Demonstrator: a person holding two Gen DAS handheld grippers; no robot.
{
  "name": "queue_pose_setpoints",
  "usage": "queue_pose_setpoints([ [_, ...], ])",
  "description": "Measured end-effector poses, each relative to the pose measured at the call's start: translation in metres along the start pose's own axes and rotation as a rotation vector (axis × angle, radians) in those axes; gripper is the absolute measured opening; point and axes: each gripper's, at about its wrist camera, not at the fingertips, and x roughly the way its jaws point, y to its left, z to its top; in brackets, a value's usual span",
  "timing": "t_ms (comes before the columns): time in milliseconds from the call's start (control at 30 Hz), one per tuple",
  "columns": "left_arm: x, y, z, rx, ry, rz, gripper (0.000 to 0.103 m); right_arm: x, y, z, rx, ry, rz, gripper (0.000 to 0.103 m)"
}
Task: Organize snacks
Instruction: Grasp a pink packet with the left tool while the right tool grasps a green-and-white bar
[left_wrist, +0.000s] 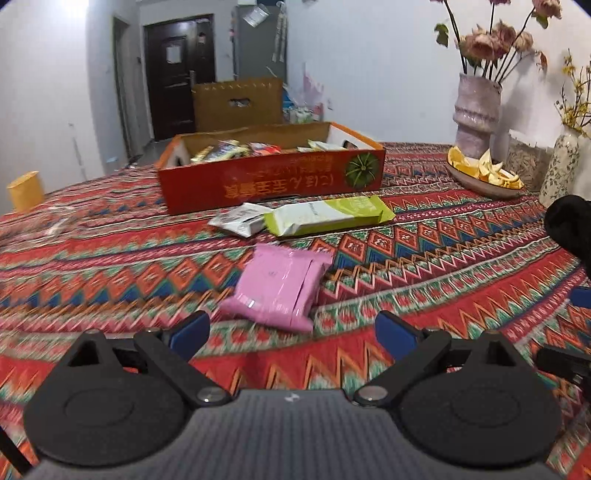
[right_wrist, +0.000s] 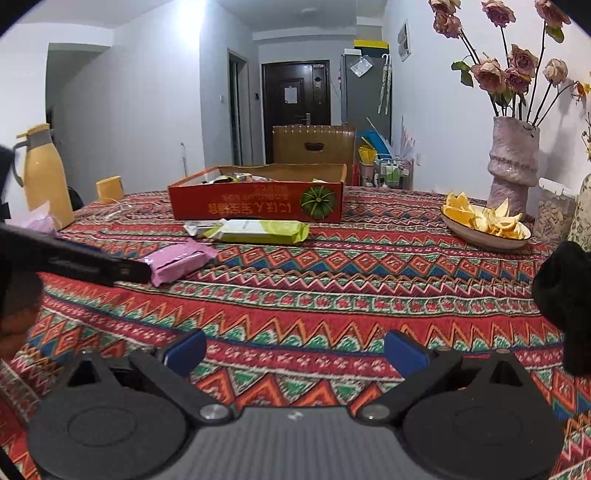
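A pink snack packet (left_wrist: 279, 284) (right_wrist: 177, 260) lies on the patterned tablecloth, just ahead of my open left gripper (left_wrist: 291, 332), whose blue pads (left_wrist: 190, 330) hold nothing. Beyond it lie a green-and-white packet (left_wrist: 325, 216) (right_wrist: 258, 230) and a small white packet (left_wrist: 238, 219) (right_wrist: 199, 227), both in front of the red cardboard box (left_wrist: 273, 181) (right_wrist: 258, 205) holding several snacks. My right gripper (right_wrist: 295, 350) is open over bare cloth, well short of the packets. The left gripper's black body (right_wrist: 74, 258) shows at the left of the right wrist view.
A dish of orange peel (left_wrist: 484, 173) (right_wrist: 484, 225) and a pink vase of dried roses (left_wrist: 476, 114) (right_wrist: 513, 166) stand at the right. A yellow cup (left_wrist: 26, 190) (right_wrist: 109, 189) and yellow thermos (right_wrist: 46, 181) stand at the left edge. A wooden chair (right_wrist: 314, 144) is behind the table.
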Motion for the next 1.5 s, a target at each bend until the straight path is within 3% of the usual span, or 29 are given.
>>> queue_pose_setpoints([
  [200, 0.059, 0.011, 0.014, 0.004, 0.021, -0.051, 0.098, 0.021, -0.006, 0.017, -0.038, 0.028, -0.039, 0.103],
  [300, 0.072, 0.023, 0.013, -0.044, 0.026, -0.068, 0.096, 0.038, -0.011, 0.037, -0.099, 0.015, -0.033, 0.103],
  [367, 0.074, 0.031, 0.01, -0.087, 0.008, -0.083, 0.088, 0.055, -0.019, 0.055, -0.108, 0.005, -0.033, 0.103],
  [400, 0.071, 0.036, 0.009, -0.108, -0.01, -0.1, 0.069, 0.065, -0.023, 0.063, -0.107, 0.011, -0.024, 0.103],
  [433, 0.071, 0.039, 0.009, -0.124, -0.017, -0.12, 0.061, 0.078, -0.027, 0.073, -0.111, 0.02, -0.005, 0.103],
  [533, 0.07, 0.044, 0.009, -0.148, -0.022, -0.137, 0.061, 0.118, -0.026, 0.098, -0.155, 0.053, 0.06, 0.103],
  [667, 0.065, 0.041, 0.01, -0.116, -0.034, -0.066, 0.061, 0.179, -0.006, 0.121, -0.264, 0.09, 0.175, 0.101],
  [867, 0.063, 0.062, 0.015, -0.219, -0.024, 0.005, 0.06, 0.238, 0.039, 0.133, -0.538, 0.133, 0.245, 0.098],
  [967, 0.064, 0.066, 0.016, -0.235, -0.007, 0.002, 0.061, 0.257, 0.045, 0.137, -0.532, 0.13, 0.246, 0.096],
  [1033, 0.065, 0.066, 0.016, -0.233, 0.002, 0.0, 0.061, 0.265, 0.041, 0.14, -0.447, 0.141, 0.253, 0.083],
  [1067, 0.065, 0.066, 0.016, -0.233, 0.003, 0.0, 0.061, 0.266, 0.038, 0.14, -0.392, 0.149, 0.263, 0.077],
  [1133, 0.065, 0.065, 0.016, -0.23, 0.004, 0.001, 0.061, 0.264, 0.028, 0.135, -0.29, 0.164, 0.317, 0.053],
  [1200, 0.067, 0.065, 0.015, -0.226, 0.003, 0.003, 0.061, 0.253, 0.02, 0.129, -0.231, 0.166, 0.319, 0.04],
  [1433, 0.067, 0.053, 0.011, -0.174, -0.01, -0.024, 0.06, 0.155, 0.007, 0.083, -0.091, 0.135, 0.085, 0.04],
  [1500, 0.065, 0.049, 0.01, -0.177, -0.003, -0.022, 0.06, 0.122, 0.003, 0.067, -0.044, 0.116, 0.053, 0.04],
])
